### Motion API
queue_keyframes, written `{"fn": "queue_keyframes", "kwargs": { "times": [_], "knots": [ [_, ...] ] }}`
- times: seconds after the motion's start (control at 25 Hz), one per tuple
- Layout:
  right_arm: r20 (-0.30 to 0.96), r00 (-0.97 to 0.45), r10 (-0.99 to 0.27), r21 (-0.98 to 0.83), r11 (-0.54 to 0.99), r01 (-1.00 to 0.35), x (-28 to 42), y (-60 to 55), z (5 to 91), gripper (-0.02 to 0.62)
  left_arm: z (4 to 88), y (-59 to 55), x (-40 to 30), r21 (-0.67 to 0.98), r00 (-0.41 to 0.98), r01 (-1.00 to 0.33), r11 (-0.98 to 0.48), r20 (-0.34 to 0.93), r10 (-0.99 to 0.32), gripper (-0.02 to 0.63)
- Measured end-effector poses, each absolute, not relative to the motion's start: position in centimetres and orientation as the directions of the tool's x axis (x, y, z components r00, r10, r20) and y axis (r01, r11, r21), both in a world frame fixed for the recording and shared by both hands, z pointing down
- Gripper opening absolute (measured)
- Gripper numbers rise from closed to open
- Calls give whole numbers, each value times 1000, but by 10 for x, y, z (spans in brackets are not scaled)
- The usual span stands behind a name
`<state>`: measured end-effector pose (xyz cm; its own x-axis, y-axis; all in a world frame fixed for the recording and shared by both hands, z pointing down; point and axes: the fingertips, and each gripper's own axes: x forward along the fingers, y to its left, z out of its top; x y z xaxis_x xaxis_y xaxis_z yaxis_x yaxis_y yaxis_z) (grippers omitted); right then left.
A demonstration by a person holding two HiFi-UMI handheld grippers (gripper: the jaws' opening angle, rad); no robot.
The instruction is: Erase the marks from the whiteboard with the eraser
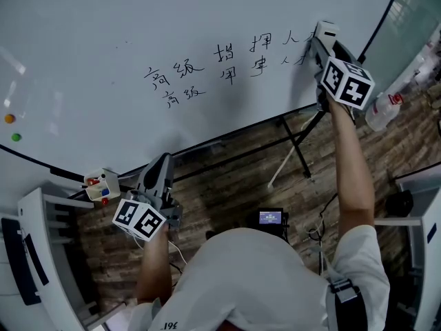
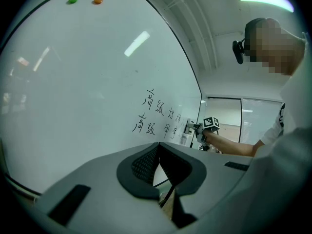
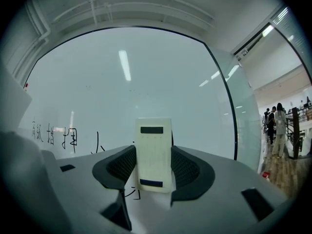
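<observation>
The whiteboard (image 1: 103, 54) carries two rows of black handwritten marks (image 1: 227, 64). At the right end of those rows my right gripper (image 1: 320, 45) is shut on a white eraser (image 1: 326, 30) that is held against the board. In the right gripper view the eraser (image 3: 153, 145) stands upright between the jaws of the right gripper (image 3: 153, 164), with marks (image 3: 63, 138) to its left. My left gripper (image 1: 157, 178) hangs low below the board's bottom edge. It is shut with nothing in it, as the left gripper view (image 2: 157, 152) shows, with the marks (image 2: 153, 113) beyond.
An orange magnet (image 1: 9, 118) and a green magnet (image 1: 16, 137) stick to the board's left side. A small holder (image 1: 101, 185) sits at the board's lower edge. The board's stand legs (image 1: 296, 143), a spray bottle (image 1: 382, 110) and a small device (image 1: 271, 217) are over the wooden floor.
</observation>
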<state>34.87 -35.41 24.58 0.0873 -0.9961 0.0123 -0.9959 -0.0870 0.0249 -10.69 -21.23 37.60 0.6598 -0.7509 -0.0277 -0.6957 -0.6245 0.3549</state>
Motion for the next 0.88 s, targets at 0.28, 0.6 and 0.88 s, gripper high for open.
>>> {"fn": "queue_keyframes", "kwargs": {
  "times": [0.28, 0.6, 0.88],
  "knots": [
    [15, 83, -996, 36, -83, -996, 333, -352, 247, 245, 377, -213, -111, 357, 667, -688, -631, -31, -745, 6],
    [5, 64, -998, 65, -64, -996, 304, -351, 246, 245, 379, -215, -119, 365, 671, -683, -633, -30, -741, 6],
    [4, 63, -998, 75, -63, -995, 287, -350, 246, 245, 381, -216, -128, 372, 673, -678, -634, -33, -739, 6]
  ]
}}
